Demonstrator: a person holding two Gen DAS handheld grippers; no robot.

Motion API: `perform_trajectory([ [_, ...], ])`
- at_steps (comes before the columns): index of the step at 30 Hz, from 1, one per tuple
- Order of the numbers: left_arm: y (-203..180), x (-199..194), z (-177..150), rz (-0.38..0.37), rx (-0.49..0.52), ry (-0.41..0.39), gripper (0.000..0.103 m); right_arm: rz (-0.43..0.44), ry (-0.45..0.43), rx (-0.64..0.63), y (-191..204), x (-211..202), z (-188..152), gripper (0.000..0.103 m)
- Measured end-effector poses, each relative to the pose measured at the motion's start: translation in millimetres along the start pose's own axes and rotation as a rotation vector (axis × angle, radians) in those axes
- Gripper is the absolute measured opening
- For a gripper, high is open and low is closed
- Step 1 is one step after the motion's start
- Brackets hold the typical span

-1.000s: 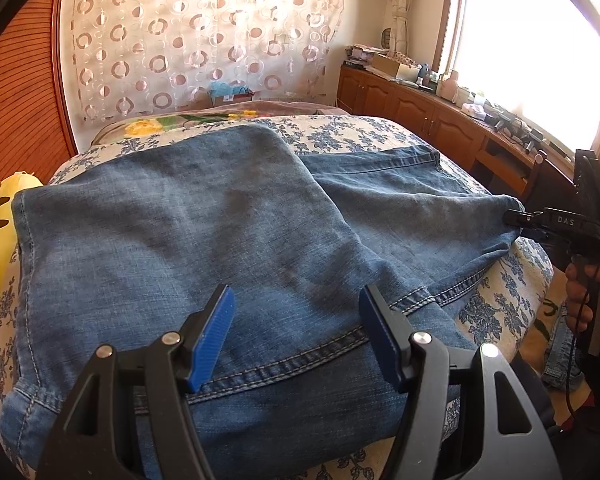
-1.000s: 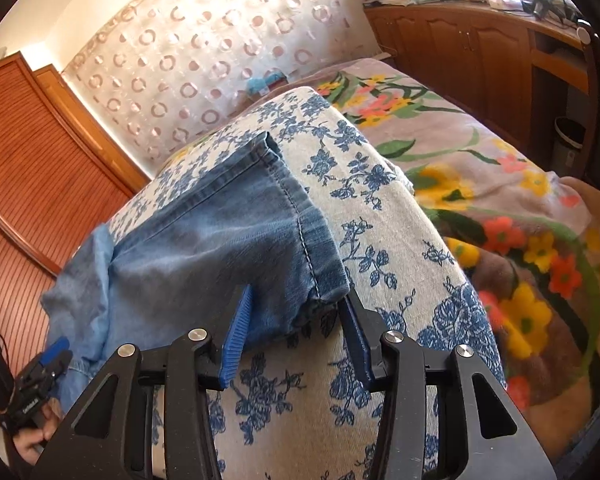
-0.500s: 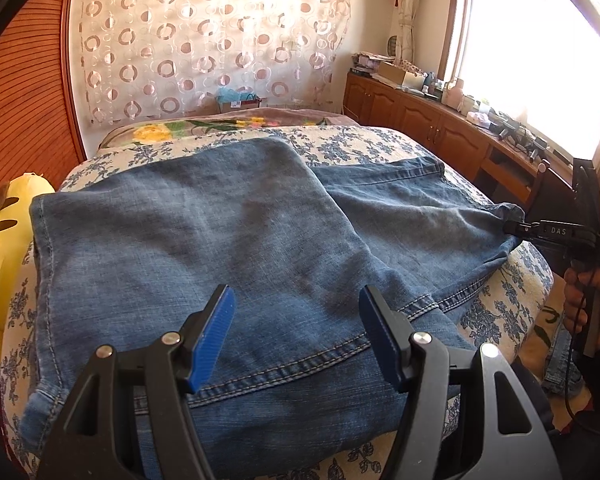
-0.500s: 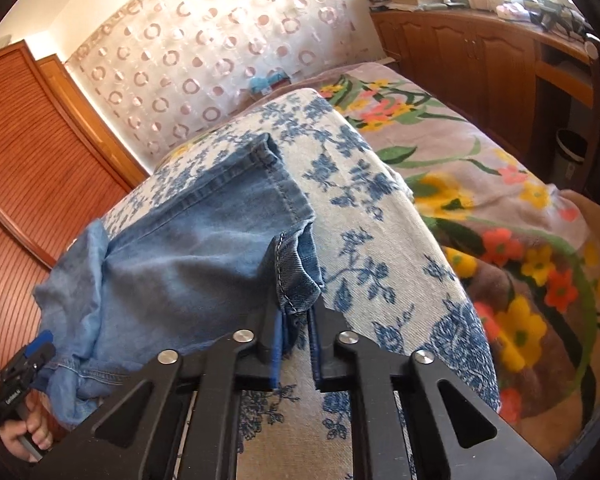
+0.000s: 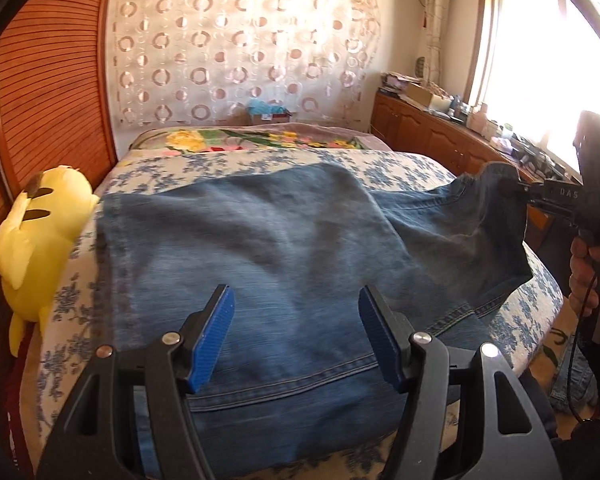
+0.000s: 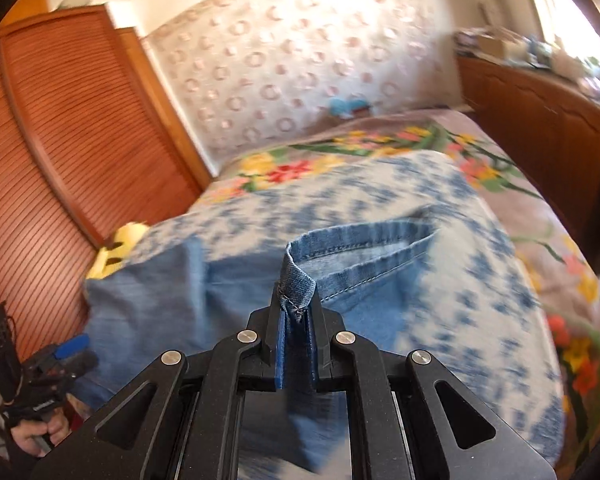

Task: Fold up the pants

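Note:
Blue denim pants [image 5: 284,256] lie spread over a bed with a blue-flowered cover [image 5: 400,168]. My left gripper [image 5: 296,336] is open and empty, hovering above the near waist part of the pants. My right gripper [image 6: 296,320] is shut on the hem of a pant leg [image 6: 298,280] and lifts it off the bed. It also shows in the left wrist view [image 5: 512,190] at the right, holding the raised leg end. The left gripper shows in the right wrist view [image 6: 70,350] at the lower left.
A yellow plush toy [image 5: 40,232] lies at the bed's left edge against a wooden slatted wardrobe [image 5: 48,80]. A floral blanket [image 6: 380,140] covers the far end of the bed. Wooden cabinets [image 5: 432,140] with clutter run under the window on the right.
My right gripper closed on the pant leg hem and lifted it up off the bed. My left gripper stayed open and drew back a little and higher over the pants.

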State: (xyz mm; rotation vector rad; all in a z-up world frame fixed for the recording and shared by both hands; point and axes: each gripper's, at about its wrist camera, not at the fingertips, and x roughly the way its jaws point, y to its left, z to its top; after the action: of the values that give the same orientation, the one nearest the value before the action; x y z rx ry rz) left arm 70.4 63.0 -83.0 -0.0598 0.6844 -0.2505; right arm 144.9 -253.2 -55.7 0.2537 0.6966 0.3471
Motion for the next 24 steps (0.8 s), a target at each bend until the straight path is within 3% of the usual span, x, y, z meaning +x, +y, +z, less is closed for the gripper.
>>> perform_trajectory([
  [16,49,-21,-7,0.073,-0.075,-0.030,0.064,0.269,-0.015,-0.197,147,24,24,0.006],
  [24,70,-33,-13,0.100,-0.103,-0.047,0.064,0.358,-0.018,-0.260,197,25,23,0.006],
])
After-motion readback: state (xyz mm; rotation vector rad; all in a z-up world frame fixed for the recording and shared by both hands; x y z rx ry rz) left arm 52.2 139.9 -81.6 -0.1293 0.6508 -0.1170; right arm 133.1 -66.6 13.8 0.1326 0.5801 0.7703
